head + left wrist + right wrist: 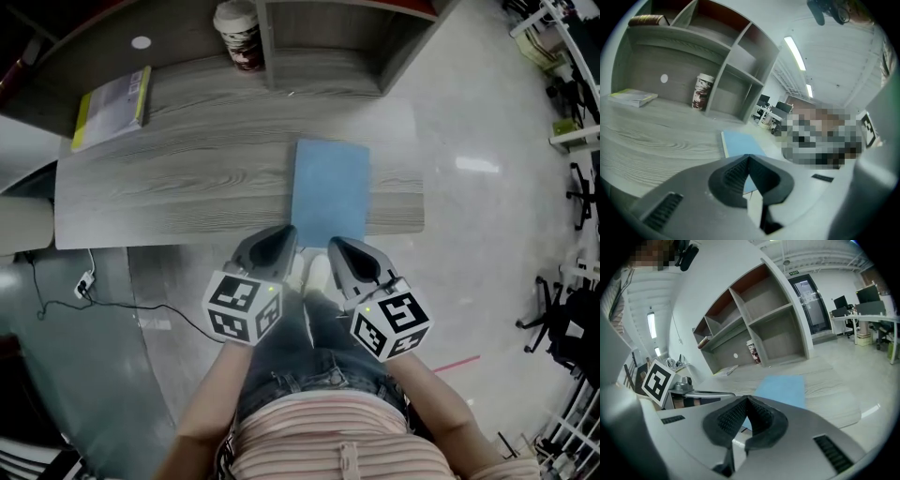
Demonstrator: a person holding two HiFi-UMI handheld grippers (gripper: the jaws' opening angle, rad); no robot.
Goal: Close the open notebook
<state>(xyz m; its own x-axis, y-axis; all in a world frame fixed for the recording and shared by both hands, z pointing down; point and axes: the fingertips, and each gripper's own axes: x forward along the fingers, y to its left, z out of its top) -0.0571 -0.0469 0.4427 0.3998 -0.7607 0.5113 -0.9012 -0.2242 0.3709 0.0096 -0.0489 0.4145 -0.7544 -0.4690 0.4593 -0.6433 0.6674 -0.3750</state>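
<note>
A blue notebook (330,190) lies closed and flat on the grey wood desk (187,178), near its front edge. It also shows in the left gripper view as the notebook (740,143) and in the right gripper view as the notebook (783,389). My left gripper (289,234) is held just short of the notebook's near left corner, jaws shut with nothing between them. My right gripper (336,246) hovers off the desk's front edge by the notebook's near end, also shut and empty. Both are held back from the notebook, not touching it.
A paper cup (239,36) stands at the back by the shelf unit (328,47). A yellow-edged book (112,105) lies at the desk's far left. A cable (122,305) runs over the floor on the left. Office chairs and white racks stand at the right.
</note>
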